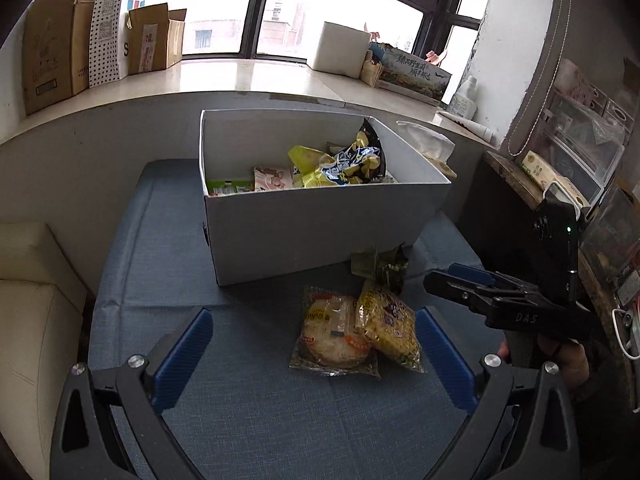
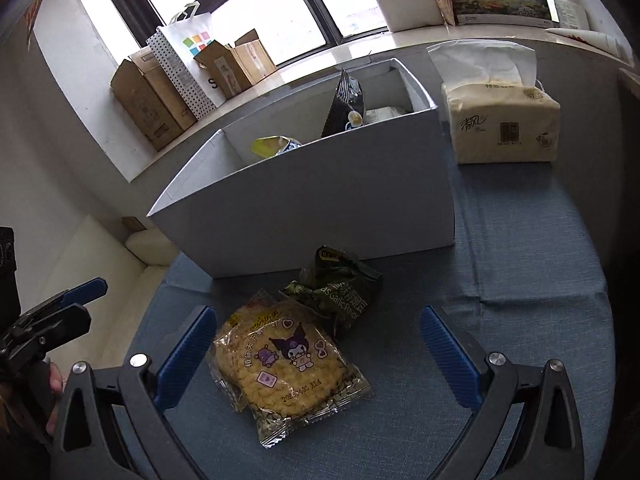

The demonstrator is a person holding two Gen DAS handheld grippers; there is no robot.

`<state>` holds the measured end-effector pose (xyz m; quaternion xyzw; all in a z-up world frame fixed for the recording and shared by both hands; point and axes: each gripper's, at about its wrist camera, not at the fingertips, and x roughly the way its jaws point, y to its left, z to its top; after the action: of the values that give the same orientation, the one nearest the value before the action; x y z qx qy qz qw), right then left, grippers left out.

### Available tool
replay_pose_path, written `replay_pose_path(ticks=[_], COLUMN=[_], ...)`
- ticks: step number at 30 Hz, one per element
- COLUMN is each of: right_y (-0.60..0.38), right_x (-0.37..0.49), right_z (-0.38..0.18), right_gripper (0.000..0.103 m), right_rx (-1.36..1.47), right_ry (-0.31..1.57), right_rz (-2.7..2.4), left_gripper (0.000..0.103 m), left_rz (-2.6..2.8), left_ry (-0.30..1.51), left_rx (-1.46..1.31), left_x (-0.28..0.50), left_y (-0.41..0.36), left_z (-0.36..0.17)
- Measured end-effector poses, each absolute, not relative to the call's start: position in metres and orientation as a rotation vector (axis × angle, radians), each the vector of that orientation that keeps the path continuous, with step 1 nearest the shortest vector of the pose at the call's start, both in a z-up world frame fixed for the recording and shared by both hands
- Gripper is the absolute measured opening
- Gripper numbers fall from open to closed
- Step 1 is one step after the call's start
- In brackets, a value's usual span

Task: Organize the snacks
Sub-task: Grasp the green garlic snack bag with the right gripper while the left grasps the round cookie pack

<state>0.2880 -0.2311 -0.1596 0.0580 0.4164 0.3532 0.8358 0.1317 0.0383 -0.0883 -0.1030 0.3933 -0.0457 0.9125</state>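
Observation:
Three snack packets lie on the blue cloth in front of a white box [image 1: 320, 224]: a round cake packet [image 1: 334, 334], a yellow corn snack packet [image 1: 390, 326] overlapping it, and a green pea packet [image 1: 380, 266] against the box wall. The box holds several snacks, among them a yellow and blue bag [image 1: 340, 164]. My left gripper [image 1: 316, 360] is open, just short of the cake packet. My right gripper [image 2: 320, 356] is open around the yellow packet [image 2: 284, 364], with the green packet [image 2: 340, 288] beyond it. Nothing is held.
A tissue pack [image 2: 500, 120] stands right of the box [image 2: 320, 200]. A cream cushion [image 1: 28, 300] lies left of the table. Cardboard boxes [image 1: 56, 40] and a paper bag line the windowsill. A dark shelf [image 1: 560, 184] with clutter rises on the right.

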Motion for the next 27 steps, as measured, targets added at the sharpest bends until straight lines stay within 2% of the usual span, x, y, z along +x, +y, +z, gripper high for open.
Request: replay_pose_path(ticks=[23,24,26,27], right_y=[-0.195,-0.195,-0.194,-0.194], right_x=[0.334,0.334,0.334,0.335], right_z=[-0.203,-0.203,-0.203,-0.203], right_gripper=[0.103,0.100,0.076,0.071], right_rx=[0.079,0.077,0.071,0.071], right_ry=[0.988,0.985,0.978,0.979], right_rz=[0.743,0.739,0.735,0.740], left_gripper=[0.103,0.103,0.103,0.103], left_rz=[-0.088,-0.087,-0.081,-0.081], left_ry=[0.871,0.875,0.879,0.882], left_rx=[-0.181,-0.180,-0.174,-0.172], left_x=[0.130,0.130,0.131,0.132], left_y=[0.028,0.028,0.027,0.026], left_z=[-0.110,-0.111,-0.113,-0.114])
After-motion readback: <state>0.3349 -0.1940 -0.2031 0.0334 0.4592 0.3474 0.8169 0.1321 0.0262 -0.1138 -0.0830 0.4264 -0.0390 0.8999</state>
